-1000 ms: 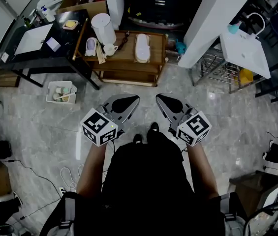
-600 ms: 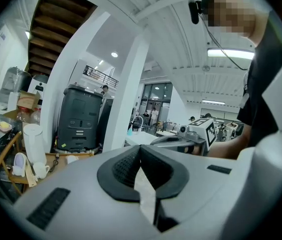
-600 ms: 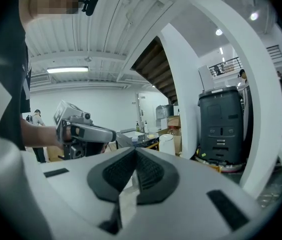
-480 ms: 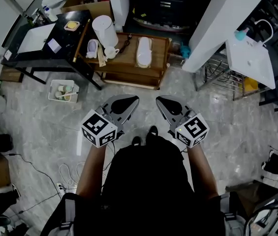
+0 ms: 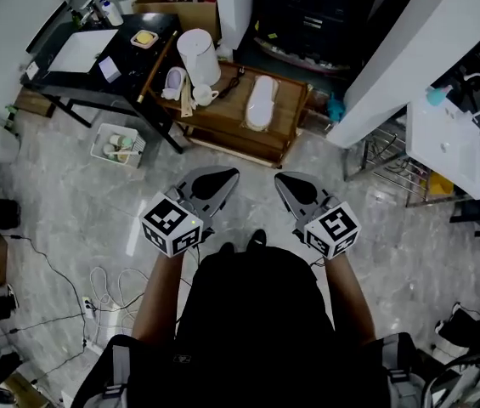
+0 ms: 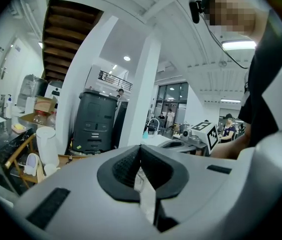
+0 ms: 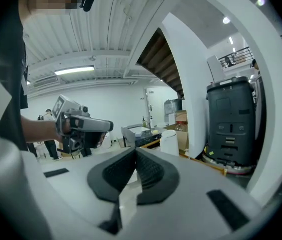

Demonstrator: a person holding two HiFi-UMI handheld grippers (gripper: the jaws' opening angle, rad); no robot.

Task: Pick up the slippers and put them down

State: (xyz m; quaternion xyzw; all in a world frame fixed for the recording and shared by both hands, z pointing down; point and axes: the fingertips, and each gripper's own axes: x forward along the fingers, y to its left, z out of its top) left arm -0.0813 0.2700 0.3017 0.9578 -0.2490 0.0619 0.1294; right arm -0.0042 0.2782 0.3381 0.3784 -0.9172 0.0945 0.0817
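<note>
A white slipper [image 5: 259,103] lies on the low wooden table [image 5: 223,124] beyond my hands. A smaller pale lilac slipper [image 5: 174,81] sits at the table's left end by a white cup; it also shows in the left gripper view [image 6: 31,164]. My left gripper [image 5: 225,177] and right gripper [image 5: 282,179] hang side by side above the floor, well short of the table. Both are shut with nothing between the pads [image 6: 140,149] [image 7: 135,151]. Each gripper view shows the other gripper off to the side.
A tall white cylinder [image 5: 199,56] stands on the wooden table. A black desk [image 5: 95,62] is to its left, with a white basket [image 5: 119,145] on the floor below. Cables [image 5: 104,287] lie at lower left. A white pillar [image 5: 409,49] and wire rack [image 5: 384,164] stand at right.
The person and both grippers have moved across the floor; the wooden table now sits lower and further right in the head view. Both grippers stay shut and empty.
</note>
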